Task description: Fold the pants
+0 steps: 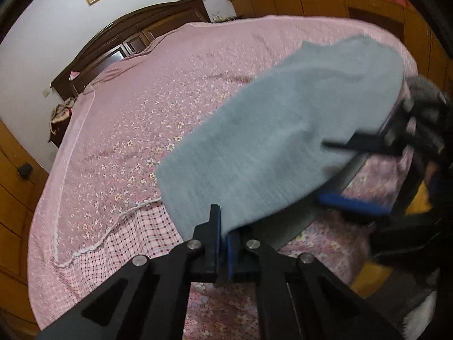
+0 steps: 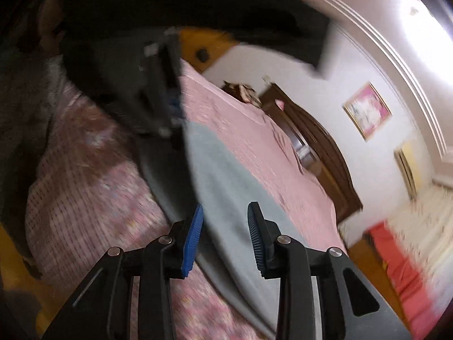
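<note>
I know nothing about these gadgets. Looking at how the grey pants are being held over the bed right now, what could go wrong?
Only the left gripper pinches the pants, at one edge, so the cloth could slip out or sag unevenly. The right gripper is open around the fabric and might close on a poor spot or miss it. The pants lie near the side of the bed and could slide off.

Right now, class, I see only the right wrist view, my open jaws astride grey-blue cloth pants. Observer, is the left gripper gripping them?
Observer: Yes. In the left wrist view, the left gripper is shut on the near edge of the grey-blue cloth pants.
Operator: Where is their far end?
Observer: It appears to rest on the pink floral bedspread, towards its far side.
Operator: And my gripper?
Observer: The right gripper, blurred, straddles the pants' side edge.
</note>
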`<action>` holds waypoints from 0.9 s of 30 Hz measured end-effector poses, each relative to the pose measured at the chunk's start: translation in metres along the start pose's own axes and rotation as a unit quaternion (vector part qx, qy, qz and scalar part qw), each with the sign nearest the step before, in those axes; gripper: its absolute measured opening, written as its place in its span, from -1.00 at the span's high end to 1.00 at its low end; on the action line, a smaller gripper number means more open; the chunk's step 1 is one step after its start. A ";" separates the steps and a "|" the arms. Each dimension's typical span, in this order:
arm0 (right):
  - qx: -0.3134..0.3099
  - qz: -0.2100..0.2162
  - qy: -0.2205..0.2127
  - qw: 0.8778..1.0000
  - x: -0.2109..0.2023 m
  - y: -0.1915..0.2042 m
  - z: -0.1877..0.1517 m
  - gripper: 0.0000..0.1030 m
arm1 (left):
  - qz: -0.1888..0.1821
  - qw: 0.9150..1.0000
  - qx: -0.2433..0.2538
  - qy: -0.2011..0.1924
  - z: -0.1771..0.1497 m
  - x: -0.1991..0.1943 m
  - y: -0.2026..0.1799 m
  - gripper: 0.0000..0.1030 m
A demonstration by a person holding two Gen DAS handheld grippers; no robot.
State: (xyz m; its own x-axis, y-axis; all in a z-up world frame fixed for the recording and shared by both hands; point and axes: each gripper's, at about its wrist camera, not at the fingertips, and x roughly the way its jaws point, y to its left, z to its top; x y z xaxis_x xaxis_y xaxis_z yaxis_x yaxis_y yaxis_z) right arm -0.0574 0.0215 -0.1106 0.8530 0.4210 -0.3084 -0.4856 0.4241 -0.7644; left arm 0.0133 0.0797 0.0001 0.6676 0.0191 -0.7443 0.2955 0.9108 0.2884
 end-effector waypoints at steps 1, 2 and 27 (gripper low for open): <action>0.001 0.000 0.005 1.000 0.003 0.000 -0.001 0.36 | -0.004 1.000 -0.004 -0.003 0.000 -0.003 0.002 0.93; 0.005 -0.002 0.010 1.000 0.006 -0.001 -0.004 0.36 | -0.004 1.000 -0.004 -0.004 0.003 -0.008 0.000 0.93; -0.040 -0.080 0.092 0.992 -0.007 -0.028 -0.073 0.94 | 0.059 0.990 0.102 0.079 -0.017 0.013 -0.029 0.89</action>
State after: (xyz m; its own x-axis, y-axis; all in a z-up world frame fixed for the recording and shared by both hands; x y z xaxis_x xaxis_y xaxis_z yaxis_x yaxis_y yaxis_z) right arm -0.0357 -0.0517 -0.1289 0.9421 0.1971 -0.2713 -0.3303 0.4057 -0.8522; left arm 0.0021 0.0602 -0.0283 0.5949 0.1989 -0.7788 0.3649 0.7964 0.4822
